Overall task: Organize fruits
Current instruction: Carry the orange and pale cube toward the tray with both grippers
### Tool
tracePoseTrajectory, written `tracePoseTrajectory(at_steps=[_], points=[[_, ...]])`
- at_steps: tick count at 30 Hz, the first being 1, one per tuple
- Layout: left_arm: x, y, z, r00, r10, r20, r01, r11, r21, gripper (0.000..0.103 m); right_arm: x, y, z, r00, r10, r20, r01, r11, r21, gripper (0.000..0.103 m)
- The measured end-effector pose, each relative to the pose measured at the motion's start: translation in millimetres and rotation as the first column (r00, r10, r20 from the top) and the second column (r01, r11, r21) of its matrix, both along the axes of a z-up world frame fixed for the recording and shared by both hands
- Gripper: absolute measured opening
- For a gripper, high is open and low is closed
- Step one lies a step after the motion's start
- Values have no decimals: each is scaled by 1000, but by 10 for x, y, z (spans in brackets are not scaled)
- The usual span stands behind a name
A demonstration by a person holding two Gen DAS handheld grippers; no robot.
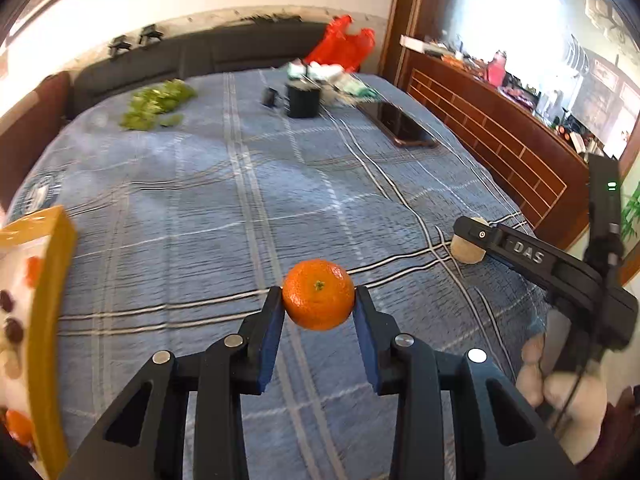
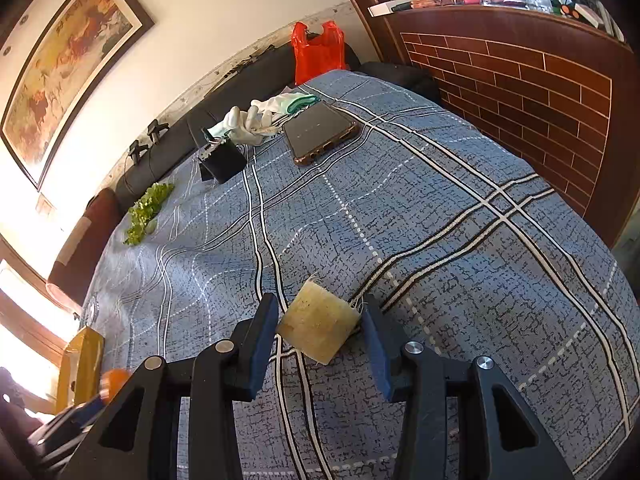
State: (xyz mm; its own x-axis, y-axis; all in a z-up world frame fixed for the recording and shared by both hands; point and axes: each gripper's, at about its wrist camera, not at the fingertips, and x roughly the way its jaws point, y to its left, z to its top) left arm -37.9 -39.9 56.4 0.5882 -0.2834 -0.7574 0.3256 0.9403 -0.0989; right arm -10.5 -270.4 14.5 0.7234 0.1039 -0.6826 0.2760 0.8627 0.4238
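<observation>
We've got our left tongs (image 1: 319, 304) clenched on a round orange mandarin (image 1: 319, 294), our right tongs (image 2: 320, 322) gripping a pale yellow fruit chunk (image 2: 318, 326), yellow cardboard box (image 1: 52, 280) left of both

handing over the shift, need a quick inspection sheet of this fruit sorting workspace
surface: blue plaid cloth over the table, wrinkled at the far left.
job's things: mandarin; pale yellow fruit chunk; yellow box at the left edge with fruit inside; green grapes far left.
clutter: phone, white gloves, black box, red plastic bag.
grippers: left gripper shut on the mandarin; right gripper shut on the fruit chunk.
cables: nothing seen on the cloth.
surroundings: framed painting, wooden partition.
</observation>
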Motion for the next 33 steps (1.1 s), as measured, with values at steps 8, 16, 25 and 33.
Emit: tracePoseTrajectory(at_steps=[8,16,25,33], points=[[-333,638,208,989,136,52,-136,991,-2,34,-27,55,43,999,-34,5,34,996,-78,45],[-596,1196,276,961,265,74,-267,964,17,34,-114,202,199,1000,-1,31,5,991,-131,45],[-725,1449,290,941,328,78,-330,944,1,34,-491,664,520,983,164,88,-153,981,-117,46],[-861,1405,365,937,327,126,-333,943,26,34,-601,1031,559,963,251,98,-240,965,-109,46]])
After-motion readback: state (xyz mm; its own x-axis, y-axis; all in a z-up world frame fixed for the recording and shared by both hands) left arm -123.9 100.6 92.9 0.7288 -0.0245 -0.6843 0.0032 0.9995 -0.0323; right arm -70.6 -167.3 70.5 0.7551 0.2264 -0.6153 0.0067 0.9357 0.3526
